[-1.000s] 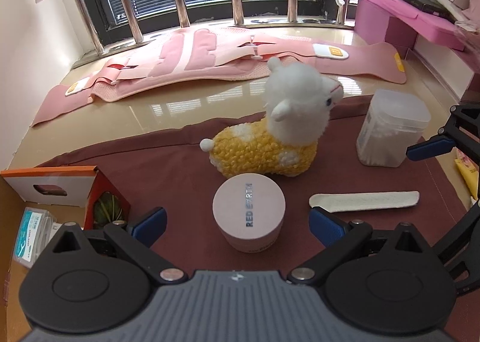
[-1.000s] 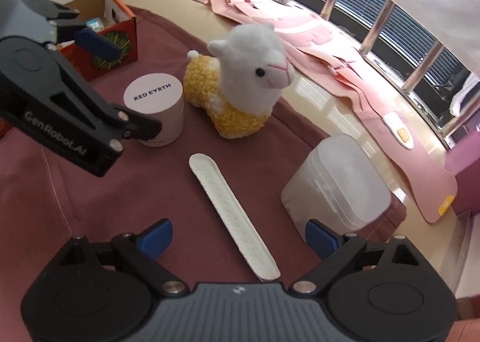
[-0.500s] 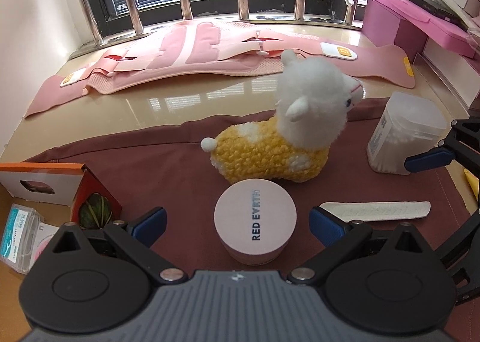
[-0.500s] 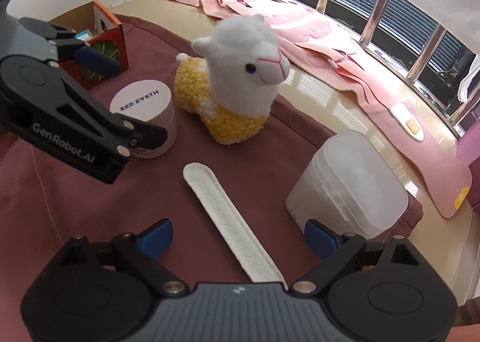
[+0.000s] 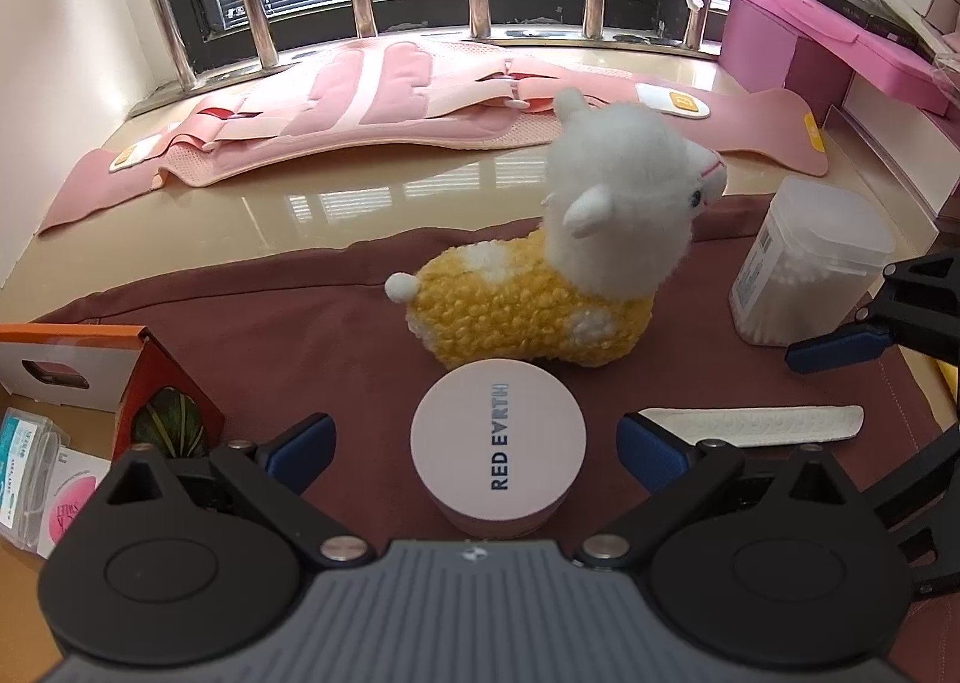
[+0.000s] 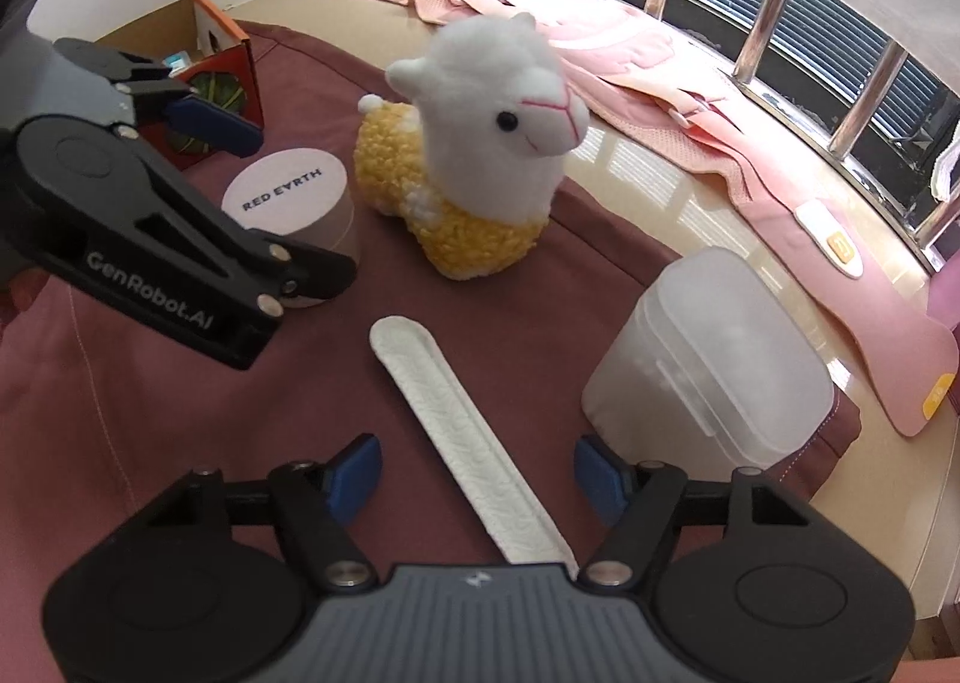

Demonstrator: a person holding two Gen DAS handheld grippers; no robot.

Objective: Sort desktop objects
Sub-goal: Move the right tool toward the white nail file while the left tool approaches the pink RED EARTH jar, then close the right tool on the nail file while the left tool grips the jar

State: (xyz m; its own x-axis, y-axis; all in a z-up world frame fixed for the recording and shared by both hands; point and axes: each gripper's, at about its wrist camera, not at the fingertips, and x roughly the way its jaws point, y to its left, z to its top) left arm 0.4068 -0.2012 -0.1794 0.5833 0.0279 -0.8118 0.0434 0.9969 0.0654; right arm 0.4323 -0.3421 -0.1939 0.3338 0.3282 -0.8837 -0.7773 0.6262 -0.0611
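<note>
A round pink jar (image 5: 498, 443) with "RED EARTH" on its lid stands on the maroon cloth (image 5: 300, 335). My left gripper (image 5: 477, 452) straddles it, and its jaws are closing with gaps left on both sides. A long white padded strip (image 6: 468, 431) lies flat, and my right gripper (image 6: 477, 479) hangs over its near end. Those jaws are closing too, and the blue pads (image 6: 354, 476) stand clear of the strip. Behind the jar sits a white and yellow alpaca plush (image 5: 552, 275). A frosted cotton-swab box (image 6: 708, 359) stands to the right.
An orange and white carton (image 5: 90, 359) with packets beside it sits at the cloth's left edge. Pink padded belts (image 5: 360, 107) lie on the glossy sill below the barred window. Pink boxes (image 5: 840, 47) are at the far right. The cloth's right edge runs just past the swab box.
The right gripper's fingers have drawn clearly closer together around the white strip. The left gripper's fingers have narrowed slightly around the jar. Both views shifted a little.
</note>
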